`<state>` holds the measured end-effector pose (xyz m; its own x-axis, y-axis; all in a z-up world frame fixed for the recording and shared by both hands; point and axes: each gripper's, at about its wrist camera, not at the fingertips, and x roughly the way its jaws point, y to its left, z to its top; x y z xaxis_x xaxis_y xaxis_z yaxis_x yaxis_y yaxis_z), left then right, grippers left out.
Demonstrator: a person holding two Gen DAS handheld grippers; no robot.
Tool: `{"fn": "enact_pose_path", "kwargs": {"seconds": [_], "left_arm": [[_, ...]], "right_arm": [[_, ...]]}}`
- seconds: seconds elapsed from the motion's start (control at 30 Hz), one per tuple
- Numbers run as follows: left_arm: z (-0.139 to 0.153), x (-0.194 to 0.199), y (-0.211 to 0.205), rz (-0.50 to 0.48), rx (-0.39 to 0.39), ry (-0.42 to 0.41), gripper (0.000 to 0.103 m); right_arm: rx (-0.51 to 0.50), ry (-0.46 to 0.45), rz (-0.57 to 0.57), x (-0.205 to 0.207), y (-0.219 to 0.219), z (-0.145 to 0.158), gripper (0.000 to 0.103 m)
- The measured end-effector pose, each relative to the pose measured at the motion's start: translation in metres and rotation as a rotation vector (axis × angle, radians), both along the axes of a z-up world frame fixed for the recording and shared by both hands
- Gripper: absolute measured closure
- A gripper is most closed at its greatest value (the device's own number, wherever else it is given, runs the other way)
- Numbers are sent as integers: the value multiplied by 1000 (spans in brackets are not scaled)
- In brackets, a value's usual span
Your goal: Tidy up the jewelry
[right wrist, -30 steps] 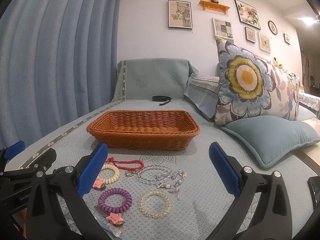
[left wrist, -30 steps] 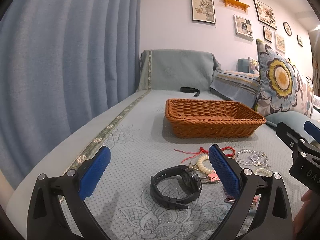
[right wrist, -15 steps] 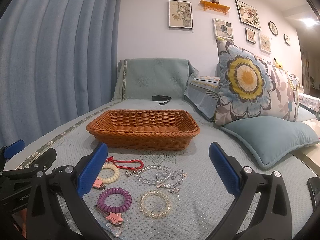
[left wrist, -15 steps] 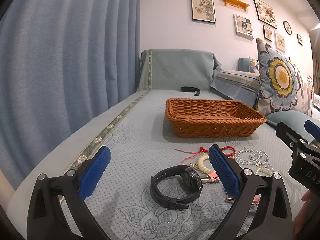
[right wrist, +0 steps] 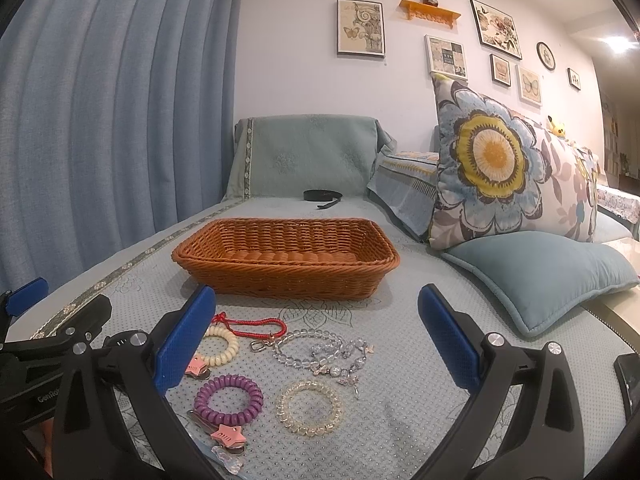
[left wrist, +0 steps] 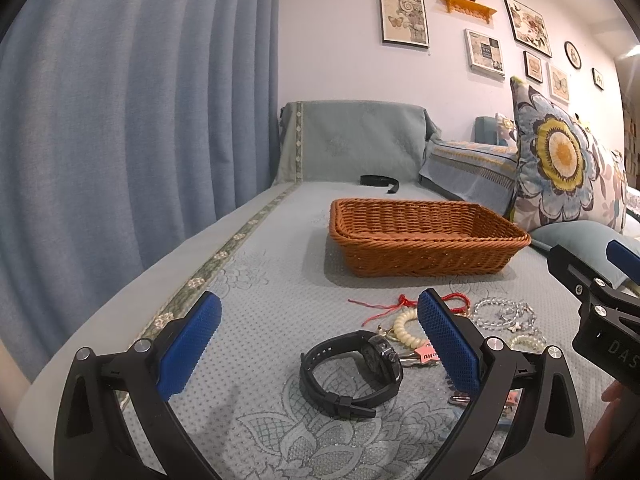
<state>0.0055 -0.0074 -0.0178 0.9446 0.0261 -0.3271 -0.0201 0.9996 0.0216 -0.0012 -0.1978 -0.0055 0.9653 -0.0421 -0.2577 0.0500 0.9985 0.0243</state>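
An empty brown wicker basket [left wrist: 424, 236] [right wrist: 288, 258] stands on the grey-blue sofa cover. In front of it lie a black watch [left wrist: 352, 368], a cream bead bracelet [right wrist: 222, 346], a red cord bracelet [right wrist: 250, 324], a clear crystal bracelet [right wrist: 320, 350], a purple coil band [right wrist: 228, 398], a clear coil band [right wrist: 310, 406] and pink star clips [right wrist: 228, 436]. My left gripper [left wrist: 318, 346] is open just above the watch. My right gripper [right wrist: 316, 344] is open above the bracelets, holding nothing.
A blue curtain [left wrist: 120, 120] hangs along the left. A flowered cushion [right wrist: 504, 168] and a plain teal cushion [right wrist: 536, 272] lie to the right. A black strap [right wrist: 322, 196] lies behind the basket near the sofa's end.
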Motion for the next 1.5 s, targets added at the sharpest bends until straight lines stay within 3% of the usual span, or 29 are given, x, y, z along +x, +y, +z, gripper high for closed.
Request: {"fn": "enact_pose_path", "kwargs": {"seconds": [0.5, 0.63, 0.8, 0.9, 1.03, 1.07, 1.23, 1.27, 1.37, 1.5], "left_arm": [[8, 1, 9, 7, -16, 10, 8], [34, 0, 58, 84, -152, -15, 8], [35, 15, 101, 0, -308, 116, 10], [22, 32, 98, -73, -334, 235, 17], [-4, 53, 81, -137, -323, 389, 31], [-10, 57, 77, -145, -325, 421, 33], [-31, 68, 70, -148, -314, 501, 43], [-35, 70, 69, -150, -313, 513, 49], [-39, 73, 66, -151, -313, 542, 50], [-42, 74, 65, -149, -303, 553, 55]], "right_arm": [[-32, 32, -32, 6, 2, -2, 7], [-57, 98, -60, 17, 1, -2, 8], [31, 173, 6, 22, -12, -2, 8], [58, 247, 18, 31, -22, -1, 9], [146, 339, 75, 40, -42, -3, 23], [173, 360, 96, 42, -48, -4, 33], [161, 434, 167, 43, -40, -11, 51], [145, 447, 169, 44, -38, -12, 53], [79, 509, 145, 47, -29, -21, 55], [89, 579, 130, 50, -31, -37, 56]]}}
